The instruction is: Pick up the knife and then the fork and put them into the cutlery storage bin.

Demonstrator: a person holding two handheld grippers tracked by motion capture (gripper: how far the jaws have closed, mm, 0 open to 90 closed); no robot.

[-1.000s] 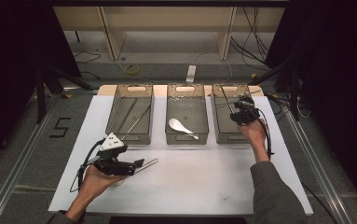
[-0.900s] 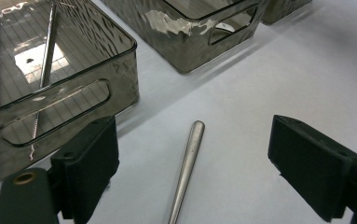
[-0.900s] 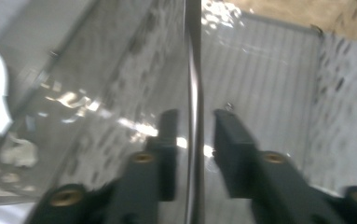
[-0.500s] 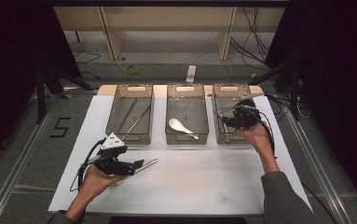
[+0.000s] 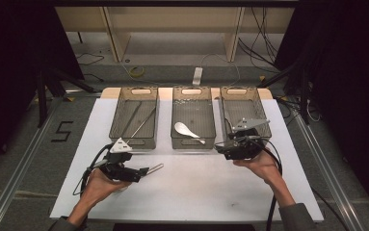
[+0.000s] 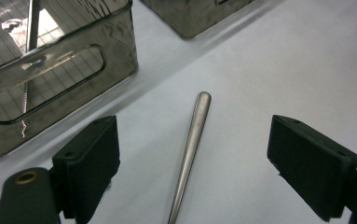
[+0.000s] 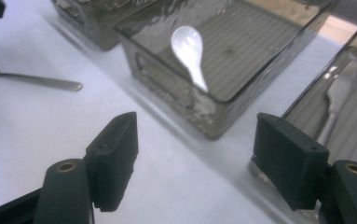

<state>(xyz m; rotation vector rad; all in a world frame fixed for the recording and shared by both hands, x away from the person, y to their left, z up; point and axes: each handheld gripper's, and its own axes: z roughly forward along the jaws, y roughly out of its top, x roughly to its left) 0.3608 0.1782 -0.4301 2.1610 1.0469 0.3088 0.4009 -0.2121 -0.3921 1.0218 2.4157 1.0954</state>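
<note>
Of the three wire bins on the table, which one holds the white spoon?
The middle bin: the white spoon lies in it. The left bin holds thin metal utensils.

text: "5" | on: grey floor (image 5: pixel 37 144) left of table

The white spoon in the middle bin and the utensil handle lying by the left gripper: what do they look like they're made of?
The white spoon looks like glazed ceramic or glossy plastic: opaque white with soft highlights; the look leaves it open which. The utensil handle looks like brushed or satin metal, probably stainless steel: grey, tapered, with a streaky sheen along its length. The middle bin holding the spoon seems to be smoky translucent plastic.
</note>
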